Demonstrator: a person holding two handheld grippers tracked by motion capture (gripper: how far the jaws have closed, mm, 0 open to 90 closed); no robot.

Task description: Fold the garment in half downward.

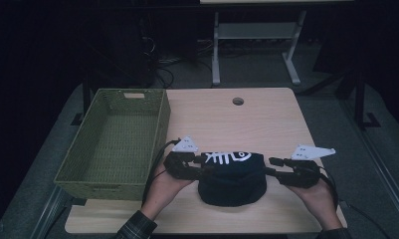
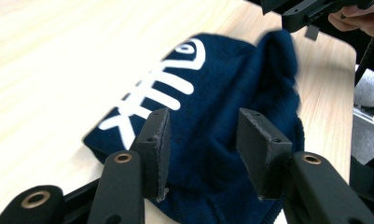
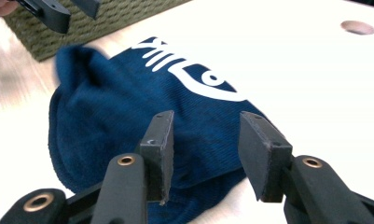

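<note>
Beanie (image 1: 232,179), navy with fish-skeleton print, lies folded on desk (image 1: 266,119) beside wicker basket (image 1: 112,139). Left gripper (image 1: 199,160) and right gripper (image 1: 272,161) both part-open, holding nothing. Judged step: release after folding. Next: regrasp, transfer to basket.

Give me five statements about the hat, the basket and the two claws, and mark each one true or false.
1. The dark blue hat lies on the table, outside the basket. True.
2. The hat bears a white fish-skeleton design. True.
3. The left claw is clamped shut on the hat. False: its jaws stand apart, pads clear of the cloth.
4. The right claw holds the basket's rim. False: it is open over the hat, away from the basket.
5. The basket is full of clothes. False: it is empty.
</note>
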